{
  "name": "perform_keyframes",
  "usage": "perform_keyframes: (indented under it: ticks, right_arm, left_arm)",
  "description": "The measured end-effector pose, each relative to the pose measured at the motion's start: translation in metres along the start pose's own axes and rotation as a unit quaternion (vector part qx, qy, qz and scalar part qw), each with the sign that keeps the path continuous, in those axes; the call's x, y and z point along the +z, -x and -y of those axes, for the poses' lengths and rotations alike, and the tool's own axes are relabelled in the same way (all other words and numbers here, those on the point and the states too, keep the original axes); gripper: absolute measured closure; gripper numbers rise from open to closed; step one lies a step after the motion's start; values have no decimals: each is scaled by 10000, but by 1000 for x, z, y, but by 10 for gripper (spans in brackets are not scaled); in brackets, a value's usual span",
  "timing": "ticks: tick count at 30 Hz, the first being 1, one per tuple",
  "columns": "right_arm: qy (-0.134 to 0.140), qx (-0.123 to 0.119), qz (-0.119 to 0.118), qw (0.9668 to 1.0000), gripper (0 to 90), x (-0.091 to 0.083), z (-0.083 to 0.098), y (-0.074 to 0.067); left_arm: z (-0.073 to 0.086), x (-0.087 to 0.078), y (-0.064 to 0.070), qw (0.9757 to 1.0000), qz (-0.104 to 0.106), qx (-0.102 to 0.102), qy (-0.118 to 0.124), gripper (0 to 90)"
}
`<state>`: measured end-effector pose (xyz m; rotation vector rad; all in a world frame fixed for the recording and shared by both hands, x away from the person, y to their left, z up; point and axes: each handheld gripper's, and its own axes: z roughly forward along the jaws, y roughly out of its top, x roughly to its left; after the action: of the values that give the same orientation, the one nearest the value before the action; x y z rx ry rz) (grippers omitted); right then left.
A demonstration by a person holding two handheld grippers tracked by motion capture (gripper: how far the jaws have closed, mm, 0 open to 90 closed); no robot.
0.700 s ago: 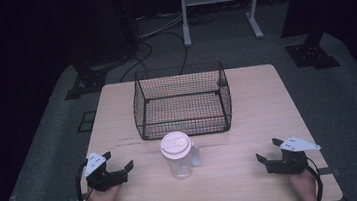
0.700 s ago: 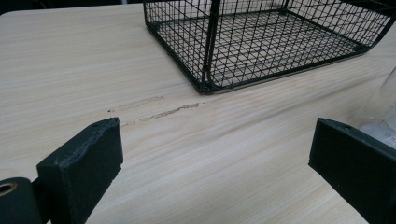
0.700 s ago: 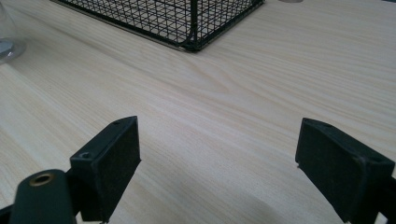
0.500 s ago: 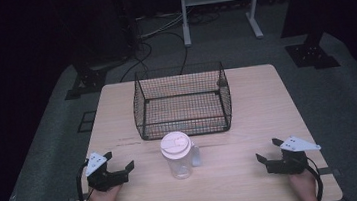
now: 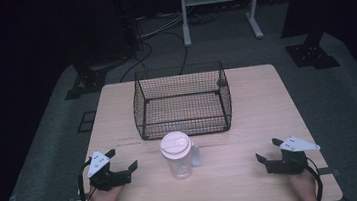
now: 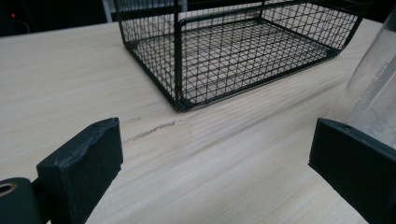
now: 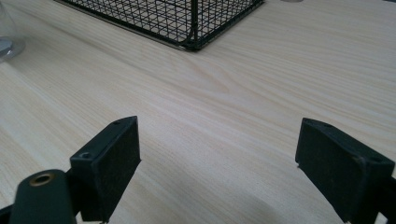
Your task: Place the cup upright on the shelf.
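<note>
Clear lidded jug at the table's near middle, our two grippers wide open either side of it.

We see the clear plastic jug [image 5: 178,156] standing upright with its pale lid on, just in front of the empty black wire basket [image 5: 182,100] on the light wooden table [image 5: 262,101]. Our left gripper [image 5: 122,160] rests near the jug's left with jaws spread and nothing between them; our right gripper [image 5: 268,150] sits well apart on the other side, jaws likewise spread and empty.

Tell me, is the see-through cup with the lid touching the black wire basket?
Apart. In the high view, a strip of bare table lies between the cup and the near wall of the basket.
</note>
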<state>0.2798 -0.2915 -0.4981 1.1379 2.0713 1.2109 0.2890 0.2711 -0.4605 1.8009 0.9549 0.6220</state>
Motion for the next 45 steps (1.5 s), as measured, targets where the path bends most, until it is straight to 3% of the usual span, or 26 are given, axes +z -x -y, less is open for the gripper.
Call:
perform_keyframes:
  ticks: [5,11,18,24,30,31,32,33,34,35,36,37,39,40,42,45]
  right_arm:
    - [0,-1,-3,10000,129,0,0,0]
    - [-6,-13,-1,10000,129,0,0,0]
    - [-14,0,7,10000,129,0,0,0]
    - [-10,-2,12,10000,129,0,0,0]
    - [-8,0,10,10000,129,0,0,0]
    - [-8,0,10,10000,129,0,0,0]
    - [-6,2,7,10000,129,0,0,0]
    - [-6,2,7,10000,129,0,0,0]
    - [-6,-4,5,10000,129,0,0,0]
    - [-6,-4,5,10000,129,0,0,0]
    - [-7,-3,3,10000,129,0,0,0]
    - [-9,0,2,10000,129,0,0,0]
    - [-9,0,-5,10000,129,0,0,0]
    - [-9,0,-5,10000,129,0,0,0]
    - [-3,-6,-13,10000,129,0,0,0]
    - [-3,-5,-17,10000,129,0,0,0]
  left_arm:
    - [-8,-2,3,9998,149,-13,135,19]
    - [-24,-6,8,9991,303,236,155,19]
    - [-47,-17,11,9957,769,514,95,18]
    - [-61,-21,15,9929,1025,603,99,18]
    - [-78,-19,25,9867,1406,807,96,17]
    - [-78,-19,25,9867,1406,807,96,15]
    - [-83,-18,28,9840,1562,852,57,15]
    - [-83,-18,28,9840,1562,852,57,15]
    - [-87,-16,32,9807,1711,945,8,15]
    - [-87,-16,32,9807,1711,945,8,15]
    - [-90,-14,36,9775,1846,1017,-27,15]
    - [-90,-14,36,9775,1846,1017,-27,15]
    - [-95,-12,42,9742,1958,1122,-75,15]
    - [-95,-12,42,9742,1958,1122,-75,15]
    - [-99,-10,46,9711,2063,1192,-122,15]
    - [-102,-8,48,9689,2124,1258,-159,15]
